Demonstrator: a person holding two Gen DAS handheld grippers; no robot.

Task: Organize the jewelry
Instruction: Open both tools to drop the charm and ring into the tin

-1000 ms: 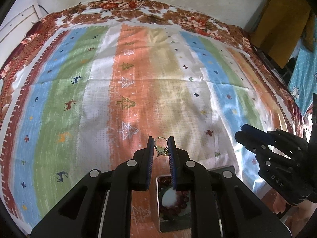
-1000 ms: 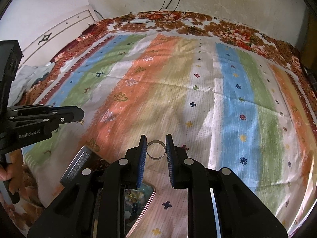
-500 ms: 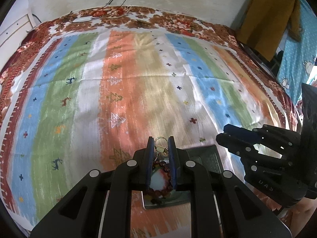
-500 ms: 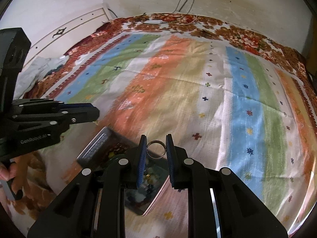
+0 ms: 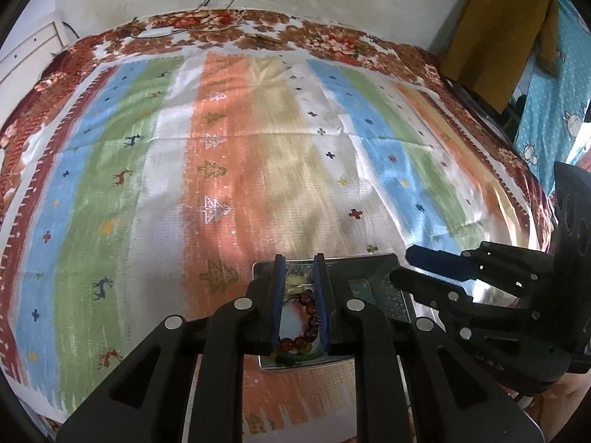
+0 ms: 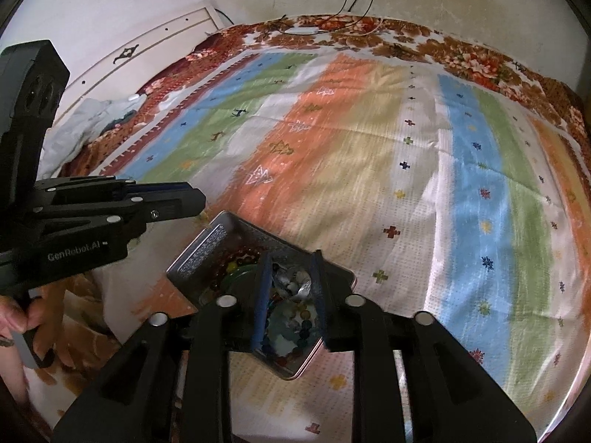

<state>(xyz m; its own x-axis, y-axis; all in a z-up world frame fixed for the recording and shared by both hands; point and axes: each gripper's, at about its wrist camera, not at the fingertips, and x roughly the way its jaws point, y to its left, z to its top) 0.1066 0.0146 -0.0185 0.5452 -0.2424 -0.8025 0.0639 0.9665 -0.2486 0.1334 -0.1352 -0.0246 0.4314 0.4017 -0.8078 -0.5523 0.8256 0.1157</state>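
Tin [image 6: 195, 258] of beads on striped bedspread [image 5: 258, 170], right gripper [image 6: 289, 269] opening above it with nothing between, left gripper [image 5: 299, 269] clenched, contents unclear.

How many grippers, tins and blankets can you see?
Grippers: 2 (left gripper; right gripper, its jaws opening with nothing gripped between them)
Metal tin: 1
Striped blanket: 1
Total: 4
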